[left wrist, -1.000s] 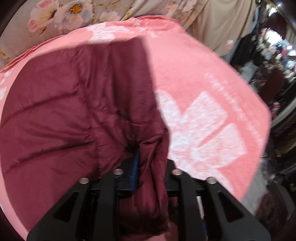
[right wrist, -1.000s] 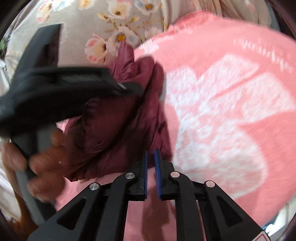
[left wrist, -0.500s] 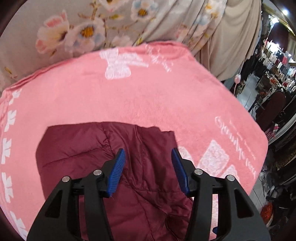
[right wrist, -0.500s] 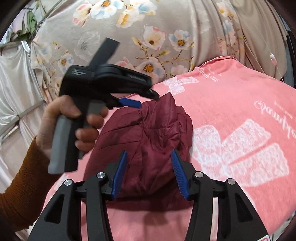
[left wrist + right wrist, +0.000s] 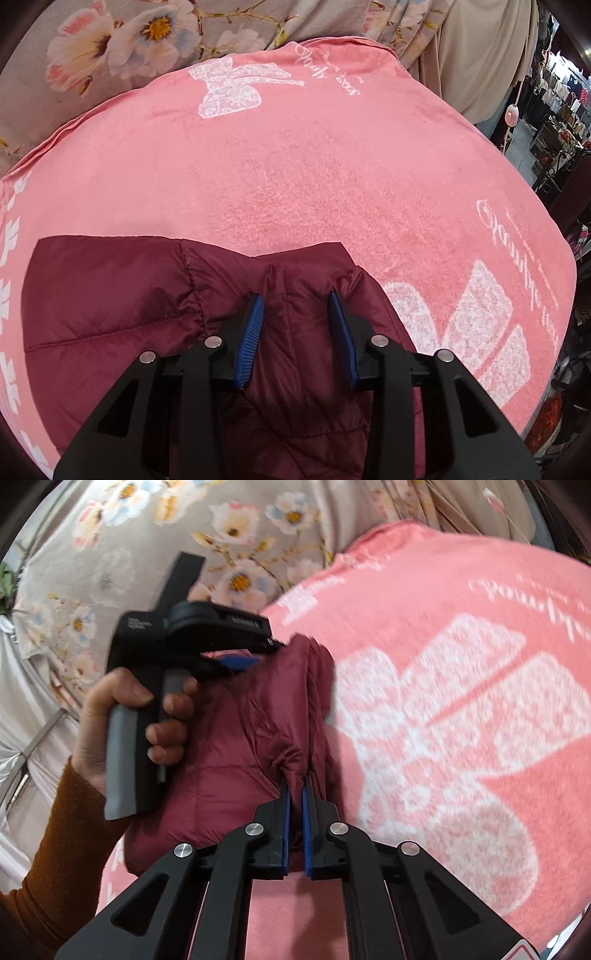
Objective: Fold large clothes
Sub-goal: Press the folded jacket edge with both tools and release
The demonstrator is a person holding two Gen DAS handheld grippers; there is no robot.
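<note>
The maroon jacket lies on the pink blanket at the lower left of the left view, its near part cut off by the frame and hidden under the left tongs, whose jaws have just been closing but stand partly apart astride a raised fold. Only the right view shows the hand (orange sleeve) holding them, blurred. There the right tongs, just closed, pinch a jacket fold at lower centre.
</note>
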